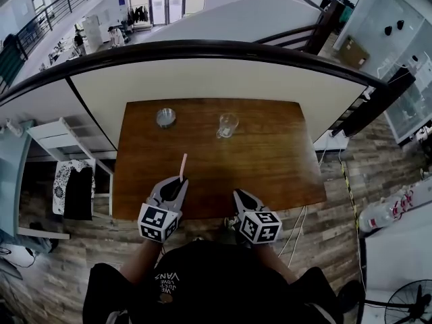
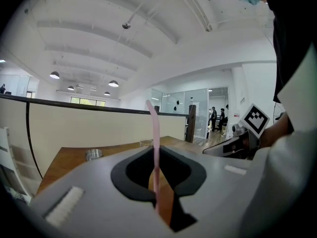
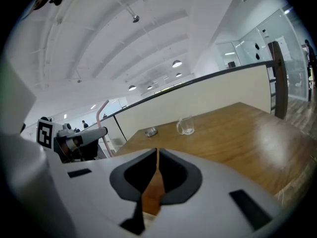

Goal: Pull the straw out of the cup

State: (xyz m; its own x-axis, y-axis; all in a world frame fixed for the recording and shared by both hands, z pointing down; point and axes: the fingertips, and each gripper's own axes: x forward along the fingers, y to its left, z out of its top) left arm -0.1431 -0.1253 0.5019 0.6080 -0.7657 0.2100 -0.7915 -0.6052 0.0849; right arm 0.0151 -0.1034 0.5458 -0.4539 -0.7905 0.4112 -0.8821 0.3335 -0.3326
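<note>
My left gripper (image 1: 177, 181) is shut on a pink straw (image 1: 182, 166), which stands upright between its jaws over the near edge of the wooden table (image 1: 270, 160). In the left gripper view the straw (image 2: 155, 148) rises from the jaws with its top bent to the left. The clear glass cup (image 1: 227, 124) stands on its own at the far middle of the table, apart from both grippers and with no straw in it. My right gripper (image 1: 238, 196) is at the near edge, to the right of the left one, its jaws shut (image 3: 157, 150) with nothing between them.
A small round metal dish (image 1: 166, 117) sits at the far left of the table, left of the cup. A curved dark railing (image 1: 216, 48) over a cream wall runs behind the table. A white rack (image 1: 64, 137) stands off its left side.
</note>
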